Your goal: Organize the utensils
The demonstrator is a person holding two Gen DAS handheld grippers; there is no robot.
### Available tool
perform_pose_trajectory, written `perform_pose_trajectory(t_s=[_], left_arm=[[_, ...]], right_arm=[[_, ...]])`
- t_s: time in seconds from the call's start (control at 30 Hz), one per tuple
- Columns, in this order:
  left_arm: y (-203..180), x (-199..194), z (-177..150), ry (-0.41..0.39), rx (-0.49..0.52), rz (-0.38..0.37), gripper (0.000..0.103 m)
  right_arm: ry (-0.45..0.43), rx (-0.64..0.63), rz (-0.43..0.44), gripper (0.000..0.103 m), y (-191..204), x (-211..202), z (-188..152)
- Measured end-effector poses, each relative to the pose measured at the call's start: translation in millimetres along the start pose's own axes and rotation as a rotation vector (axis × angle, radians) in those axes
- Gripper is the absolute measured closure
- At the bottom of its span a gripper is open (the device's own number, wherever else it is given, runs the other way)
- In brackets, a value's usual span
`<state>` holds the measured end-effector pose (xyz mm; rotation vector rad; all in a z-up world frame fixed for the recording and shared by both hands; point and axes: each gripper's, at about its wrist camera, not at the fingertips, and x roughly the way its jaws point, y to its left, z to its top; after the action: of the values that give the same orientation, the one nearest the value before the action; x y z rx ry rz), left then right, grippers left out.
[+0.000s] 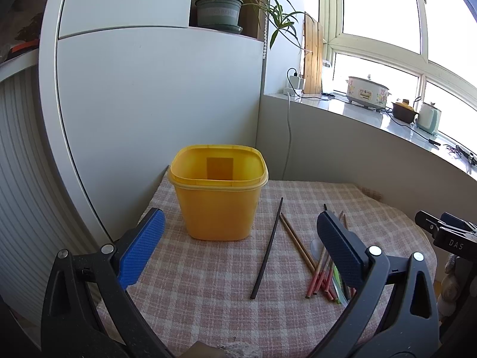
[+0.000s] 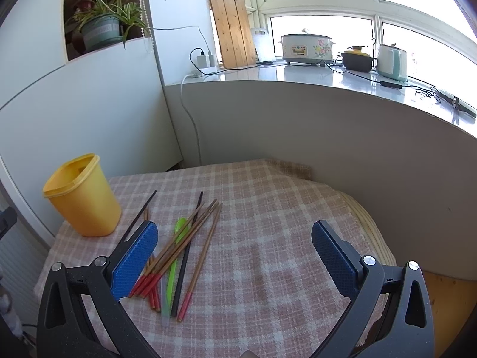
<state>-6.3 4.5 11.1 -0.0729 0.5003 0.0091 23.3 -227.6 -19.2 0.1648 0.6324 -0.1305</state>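
A yellow plastic container [image 1: 219,192] stands upright and empty on the checked cloth [image 1: 208,283]; it also shows in the right wrist view [image 2: 83,197] at the left. A single black chopstick [image 1: 268,247] lies right of it. A pile of wooden chopsticks with red ends [image 2: 182,241], a green spoon [image 2: 176,253] and a black chopstick [image 2: 187,250] lies on the cloth. My left gripper [image 1: 238,238] is open and empty, in front of the container. My right gripper [image 2: 235,250] is open and empty, with its left finger over the pile.
A white cabinet wall [image 1: 149,104] stands behind the container. A window ledge [image 2: 298,74] holds a cooker [image 2: 307,47], a pot and a kettle. A power cable [image 2: 190,119] hangs down the wall. The table edge drops off at the right [image 2: 372,232].
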Motion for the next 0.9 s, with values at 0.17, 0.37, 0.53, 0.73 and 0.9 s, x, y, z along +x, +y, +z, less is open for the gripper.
perform_pose_trajectory(t_s=[0.17, 0.37, 0.53, 0.73, 0.9], left_arm=[[-0.3, 0.0, -0.4, -0.002, -0.001, 0.002, 0.000], [0.0, 0.0, -0.1, 0.000, -0.001, -0.001, 0.000], [-0.7, 0.2, -0.5, -0.001, 0.001, -0.001, 0.000], [-0.4, 0.3, -1.2, -0.001, -0.001, 0.000, 0.000], [0.0, 0.5, -1.1, 0.000, -0.001, -0.001, 0.000]], right_arm=[[0.003, -0.004, 0.003, 0.001, 2.1, 0.4, -1.2], [0.007, -0.005, 0.009, 0.001, 2.6, 0.9, -1.3], [0.008, -0.003, 0.009, 0.001, 2.1, 1.3, -1.6], [0.016, -0.002, 0.013, 0.001, 2.9, 3.4, -2.6], [0.018, -0.007, 0.014, 0.001, 4.4, 3.8, -3.6]])
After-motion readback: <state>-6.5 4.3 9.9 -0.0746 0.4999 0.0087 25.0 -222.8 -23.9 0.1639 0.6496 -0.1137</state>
